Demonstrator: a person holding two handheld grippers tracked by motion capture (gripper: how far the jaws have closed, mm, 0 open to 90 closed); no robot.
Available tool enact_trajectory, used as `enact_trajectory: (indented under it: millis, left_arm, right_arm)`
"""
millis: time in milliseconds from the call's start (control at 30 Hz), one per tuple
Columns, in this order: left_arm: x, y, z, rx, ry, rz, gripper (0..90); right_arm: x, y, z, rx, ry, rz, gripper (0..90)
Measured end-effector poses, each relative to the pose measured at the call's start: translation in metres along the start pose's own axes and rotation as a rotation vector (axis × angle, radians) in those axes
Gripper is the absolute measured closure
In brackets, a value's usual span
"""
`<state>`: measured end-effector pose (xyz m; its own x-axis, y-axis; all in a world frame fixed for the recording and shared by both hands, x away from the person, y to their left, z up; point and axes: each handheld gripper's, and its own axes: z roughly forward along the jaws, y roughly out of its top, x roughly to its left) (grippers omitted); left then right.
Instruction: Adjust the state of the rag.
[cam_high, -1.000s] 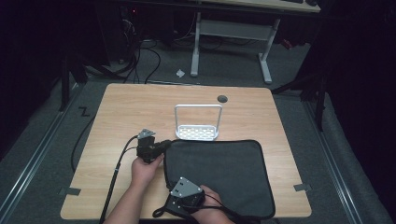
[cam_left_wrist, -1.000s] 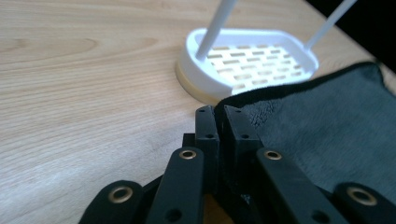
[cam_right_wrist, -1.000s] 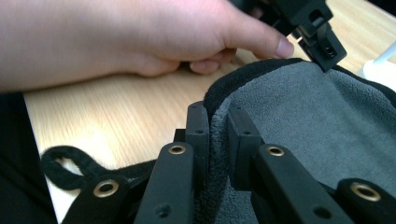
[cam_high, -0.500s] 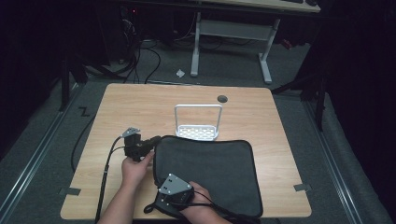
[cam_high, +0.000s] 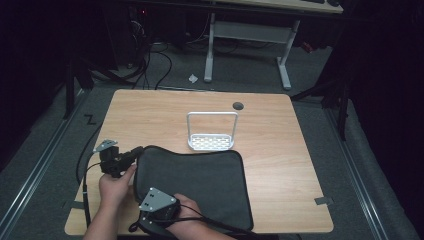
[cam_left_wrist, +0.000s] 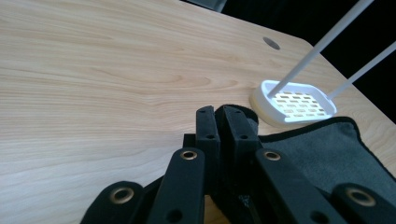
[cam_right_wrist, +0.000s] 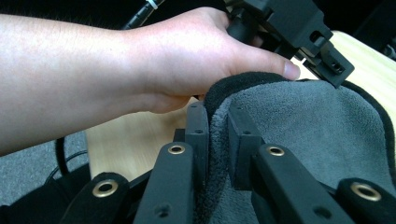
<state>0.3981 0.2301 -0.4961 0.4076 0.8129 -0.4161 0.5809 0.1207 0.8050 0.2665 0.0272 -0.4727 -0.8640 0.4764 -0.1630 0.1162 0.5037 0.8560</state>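
Observation:
A dark grey cloth mat (cam_high: 197, 182) with black edging lies on the near half of the wooden table (cam_high: 150, 112). My left gripper (cam_high: 131, 154) is at the mat's far left corner, and in the left gripper view its jaws (cam_left_wrist: 223, 122) are shut on that black edge. At the near left corner my right gripper (cam_high: 156, 204) is shut on the fuzzy grey mat (cam_right_wrist: 299, 135), which folds up between its jaws (cam_right_wrist: 217, 128). The person's left hand (cam_right_wrist: 187, 60) and the left gripper (cam_right_wrist: 299, 32) show just beyond.
A white perforated dish with a tall wire handle (cam_high: 211, 134) stands just beyond the mat's far edge, also seen in the left gripper view (cam_left_wrist: 295, 103). A round cable hole (cam_high: 238, 106) is near the table's back. The table's left edge is close to both hands.
Both grippers have moved left and toward the near edge, pulling the mat with them. Its left side now reaches farther left and bulges up.

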Motion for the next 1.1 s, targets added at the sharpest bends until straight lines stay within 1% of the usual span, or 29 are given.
enact_trajectory:
  millis: [67, 133, 200, 300, 367, 400, 467, 533, 567, 633, 667, 700, 767, 867, 1000, 1100]
  left_arm:
    - [0.000, 0.002, -0.005, -0.010, 0.003, -0.003, 85.7]
    - [-0.003, 0.005, -0.005, -0.013, -0.002, 0.001, 85.7]
    - [-0.013, 0.007, 0.000, -0.018, -0.012, 0.019, 85.7]
    - [-0.028, 0.006, 0.012, -0.026, -0.032, 0.019, 85.5]
    - [-0.040, 0.005, 0.022, -0.021, -0.042, 0.026, 85.5]
    - [-0.044, 0.005, 0.026, -0.014, -0.042, 0.035, 85.5]
    - [-0.058, 0.002, 0.039, 0.001, -0.043, 0.052, 85.5]
    - [-0.071, 0.000, 0.050, 0.021, -0.037, 0.067, 85.4]
    - [-0.077, -0.002, 0.056, 0.022, -0.034, 0.073, 85.3]
    - [-0.087, -0.005, 0.066, 0.028, -0.041, 0.068, 85.3]
    - [-0.091, -0.006, 0.069, 0.035, -0.041, 0.072, 85.3]
    - [-0.097, -0.007, 0.075, 0.042, -0.041, 0.082, 85.3]
    - [-0.106, -0.008, 0.081, 0.043, -0.046, 0.091, 85.3]
    - [-0.122, -0.006, 0.091, 0.045, -0.056, 0.111, 85.4]
    - [-0.142, -0.002, 0.103, 0.060, -0.069, 0.134, 85.4]
    - [-0.154, 0.000, 0.114, 0.081, -0.069, 0.154, 86.0]
  right_arm:
    - [0.003, 0.003, 0.000, -0.012, 0.003, -0.014, 81.6]
    - [0.002, 0.004, -0.002, -0.013, 0.001, -0.013, 81.5]
    - [-0.001, 0.002, -0.009, -0.015, -0.008, -0.003, 81.4]
    - [-0.008, -0.004, -0.023, -0.015, -0.026, 0.002, 81.3]
    - [-0.014, -0.012, -0.034, -0.015, -0.043, 0.014, 81.3]
    - [-0.018, -0.016, -0.041, -0.013, -0.053, 0.019, 81.2]
    - [-0.023, -0.025, -0.051, -0.006, -0.071, 0.024, 81.1]
    - [-0.031, -0.037, -0.065, 0.006, -0.094, 0.039, 81.0]
    - [-0.034, -0.043, -0.071, 0.013, -0.103, 0.048, 81.0]
    - [-0.039, -0.053, -0.081, 0.024, -0.123, 0.055, 80.8]
    - [-0.043, -0.060, -0.087, 0.029, -0.136, 0.068, 80.8]
    - [-0.045, -0.064, -0.091, 0.036, -0.144, 0.081, 80.8]
    - [-0.051, -0.076, -0.101, 0.046, -0.161, 0.100, 80.8]
    - [-0.057, -0.087, -0.113, 0.055, -0.183, 0.114, 80.8]
    - [-0.063, -0.097, -0.127, 0.064, -0.213, 0.120, 80.5]
    - [-0.068, -0.105, -0.137, 0.068, -0.229, 0.135, 80.4]
